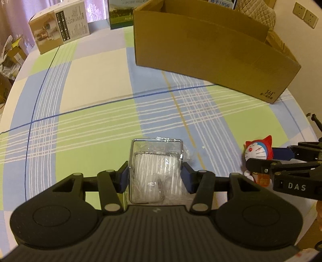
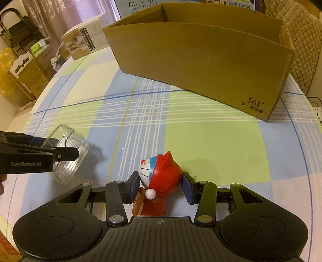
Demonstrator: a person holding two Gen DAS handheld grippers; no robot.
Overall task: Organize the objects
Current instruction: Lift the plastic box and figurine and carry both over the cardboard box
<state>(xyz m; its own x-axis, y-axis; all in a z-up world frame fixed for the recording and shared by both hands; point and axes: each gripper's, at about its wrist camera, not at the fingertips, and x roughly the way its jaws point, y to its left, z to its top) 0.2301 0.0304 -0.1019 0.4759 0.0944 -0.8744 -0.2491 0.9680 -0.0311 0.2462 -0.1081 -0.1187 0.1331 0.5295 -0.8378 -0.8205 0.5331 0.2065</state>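
A clear plastic box (image 1: 156,171) wrapped in film sits between the blue pads of my left gripper (image 1: 155,177), which is shut on its sides; it also shows in the right wrist view (image 2: 69,155). A red-hooded Doraemon figure (image 2: 159,181) stands on the checked tablecloth between the pads of my right gripper (image 2: 161,186). The left pad touches its face and the right pad sits just off the hood, so the grip is unclear. The figure also shows in the left wrist view (image 1: 259,151). An open cardboard box (image 2: 201,60) stands farther back.
A white product carton (image 1: 58,28) and a green printed box (image 1: 120,16) stand at the table's far edge. Boxes and bags (image 2: 22,68) sit off the table to the left. A quilted chair back (image 2: 301,40) rises behind the cardboard box (image 1: 211,50).
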